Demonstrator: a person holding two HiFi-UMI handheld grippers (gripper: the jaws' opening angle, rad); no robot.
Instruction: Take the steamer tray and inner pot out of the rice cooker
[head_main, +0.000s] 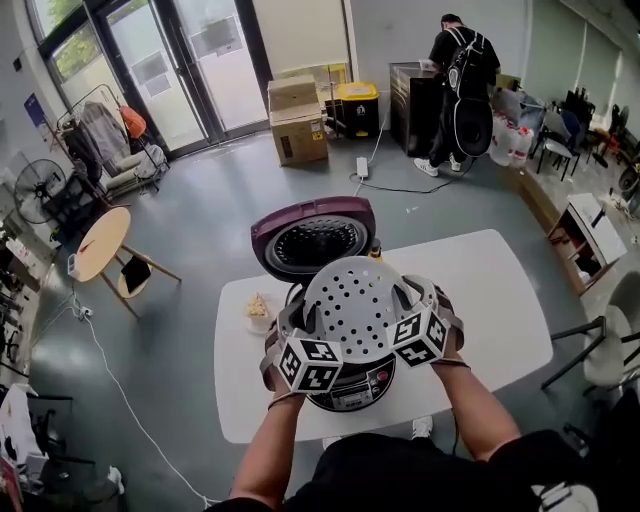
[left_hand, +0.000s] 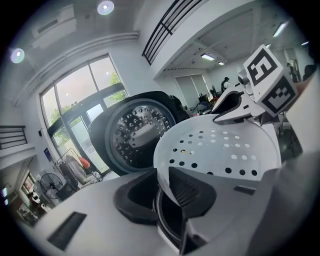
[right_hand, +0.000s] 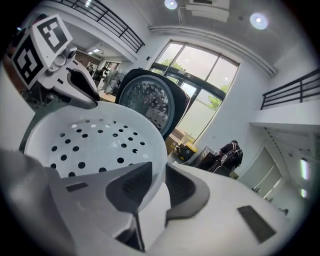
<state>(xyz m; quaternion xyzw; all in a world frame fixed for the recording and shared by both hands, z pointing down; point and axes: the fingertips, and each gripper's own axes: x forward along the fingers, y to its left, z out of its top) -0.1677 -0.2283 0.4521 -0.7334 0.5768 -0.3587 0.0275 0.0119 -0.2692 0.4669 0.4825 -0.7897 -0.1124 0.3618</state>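
Entry: both grippers on the tray.

The round white plastic steamer tray (head_main: 355, 305), its floor dotted with small holes, is held over the open body of the dark plum rice cooker (head_main: 350, 388). It covers the cooker's mouth in the head view and looks to sit above it rather than in it. The cooker stands near the front edge of the white rectangular table (head_main: 490, 300). Its domed lid (head_main: 315, 235) is swung up and back, with the perforated metal inner plate facing me.

Left gripper (head_main: 296, 312): in the left gripper view its dark ribbed pads are closed on the tray's rim (left_hand: 162, 187), one pad inside the wall and one outside. The tray's floor (left_hand: 225, 145) spreads away to the right, with the lid (left_hand: 135, 132) behind it.

Right gripper (head_main: 426, 296): same hold on the opposite side. In the right gripper view its pads pinch the rim (right_hand: 157, 182), and the tray's floor (right_hand: 95, 140) lies to the left.

Each gripper shows in the other's camera, across the tray.

Inner pot: hidden under the tray, so I cannot make it out.

A small cup with something yellowish in it (head_main: 259, 310) stands on the table just left of the cooker. A person in black (head_main: 455, 90) stands at the far side of the room, back turned.
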